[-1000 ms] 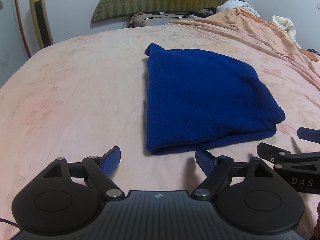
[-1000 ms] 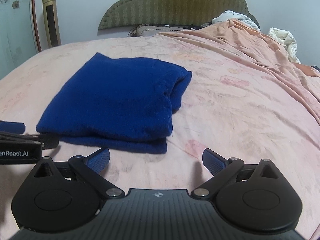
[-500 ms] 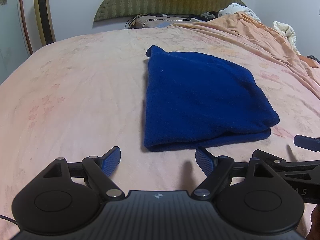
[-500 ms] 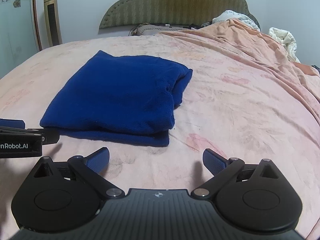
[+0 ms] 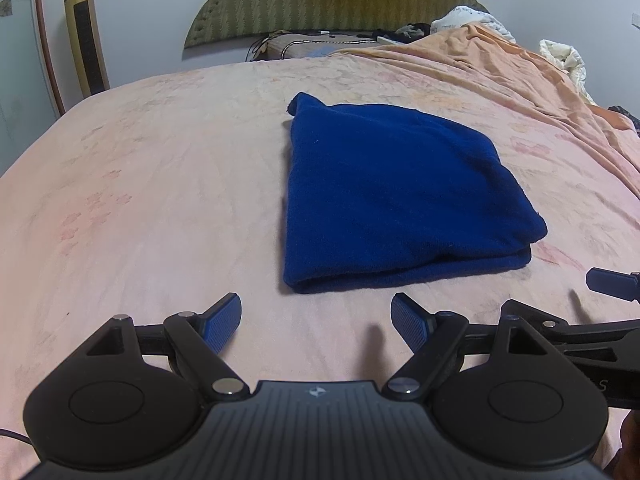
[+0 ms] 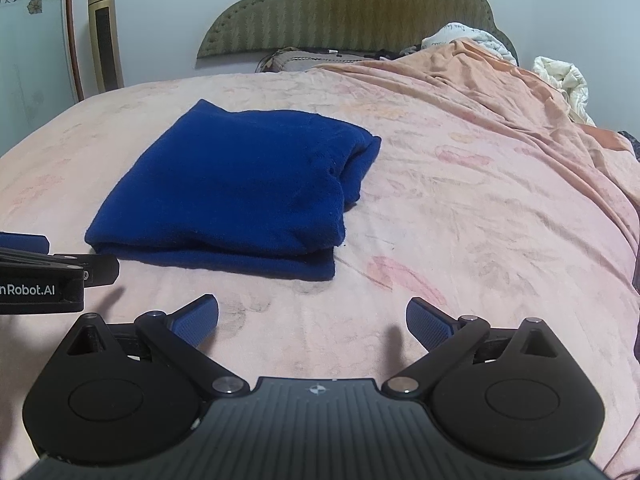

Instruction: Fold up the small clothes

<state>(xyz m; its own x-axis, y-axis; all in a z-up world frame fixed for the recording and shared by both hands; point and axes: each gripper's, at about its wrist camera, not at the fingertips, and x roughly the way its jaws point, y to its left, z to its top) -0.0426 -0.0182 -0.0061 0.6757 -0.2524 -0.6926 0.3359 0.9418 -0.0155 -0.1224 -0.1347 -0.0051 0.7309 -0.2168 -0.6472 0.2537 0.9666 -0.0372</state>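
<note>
Bare pink bedsheet (image 5: 140, 200) stretches wide on the left. The left gripper (image 5: 316, 322) hangs spread and empty just short of the folded blue garment (image 5: 392, 200), whose doubled near edge faces both tools. The right gripper (image 6: 312, 322), likewise spread and empty, has rumpled orange bedding (image 6: 540, 120) rising beyond it.

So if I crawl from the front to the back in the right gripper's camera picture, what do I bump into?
right gripper → blue folded cloth → pink bedsheet → brown pillow → green headboard
</note>
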